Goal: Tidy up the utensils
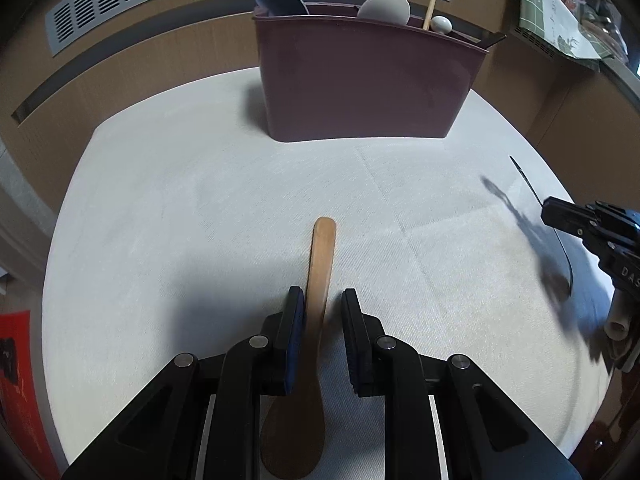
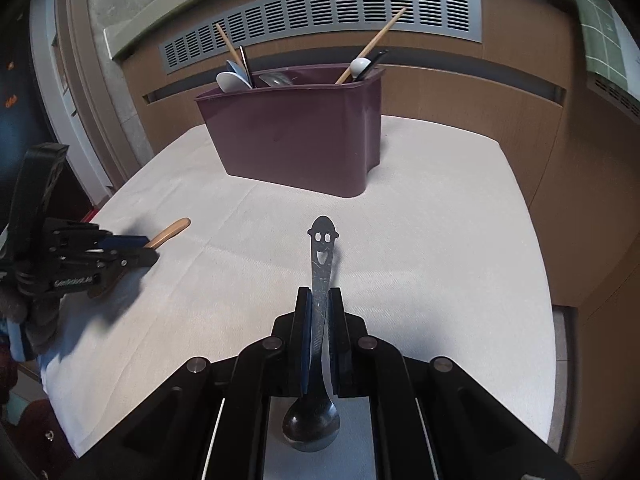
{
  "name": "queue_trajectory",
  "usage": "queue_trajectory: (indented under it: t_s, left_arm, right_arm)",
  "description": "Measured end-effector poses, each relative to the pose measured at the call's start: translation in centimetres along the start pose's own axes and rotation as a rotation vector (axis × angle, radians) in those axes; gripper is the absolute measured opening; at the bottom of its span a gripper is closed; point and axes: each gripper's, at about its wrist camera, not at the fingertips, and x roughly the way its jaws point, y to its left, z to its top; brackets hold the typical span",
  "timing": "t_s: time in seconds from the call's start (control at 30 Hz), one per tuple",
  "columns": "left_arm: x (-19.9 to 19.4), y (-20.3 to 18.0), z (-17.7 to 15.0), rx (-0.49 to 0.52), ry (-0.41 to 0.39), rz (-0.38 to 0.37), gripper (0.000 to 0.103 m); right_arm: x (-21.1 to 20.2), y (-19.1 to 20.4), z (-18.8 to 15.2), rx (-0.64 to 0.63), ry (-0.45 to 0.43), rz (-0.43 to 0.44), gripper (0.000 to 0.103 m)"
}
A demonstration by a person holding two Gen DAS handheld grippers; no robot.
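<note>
A wooden spoon [image 1: 322, 248] runs handle-forward between the pads of my left gripper [image 1: 322, 300], which is shut on it; its bowl hangs below the fingers. From the right wrist view, that gripper [image 2: 150, 250] sits at the left with the wooden handle [image 2: 172, 230] poking out over the cloth. My right gripper [image 2: 320, 292] is shut on a metal spoon [image 2: 322, 248] whose handle end is a smiling face, bowl toward the camera. In the left wrist view this gripper [image 1: 550, 210] is at the right edge, the spoon [image 1: 566, 264] seen edge-on. A purple utensil holder [image 1: 360, 80] [image 2: 296, 140] stands at the far side.
The holder contains spoons, a ladle and chopsticks [image 2: 376, 40] leaning outwards. A white cloth covers the table [image 1: 180, 200] [image 2: 440, 220], which drops off at left and right. Behind it is a wooden panel with a grey vent grille [image 2: 320, 8].
</note>
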Motion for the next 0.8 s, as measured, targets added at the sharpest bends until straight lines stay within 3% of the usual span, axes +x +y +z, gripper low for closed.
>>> queue_trajectory:
  t_s: [0.13, 0.2, 0.53, 0.73, 0.8]
  left_arm:
    - [0.1, 0.3, 0.7, -0.007, 0.013, -0.02, 0.018]
    - [0.0, 0.3, 0.9, -0.015, 0.009, -0.018, 0.011]
    - [-6.1, -0.2, 1.9, -0.088, -0.22, -0.114, 0.011]
    - [-8.2, -0.6, 2.3, -0.098, -0.286, -0.131, 0.008]
    - [-8.8, -0.7, 2.2, -0.099, -0.297, -0.131, 0.006]
  right_arm:
    - [-0.8, -0.5, -0.3, 0.032, -0.021, 0.004, 0.007]
    - [-1.2, -0.8, -0.2, 0.044, -0.033, 0.005, 0.007]
    - [-2.7, -0.4, 0.4, 0.054, -0.102, 0.018, 0.007]
    - [-3.6, 0.2, 0.9, 0.047, -0.134, 0.026, 0.007]
    - [-4.1, 0.4, 1.1, 0.044, -0.153, 0.029, 0.001]
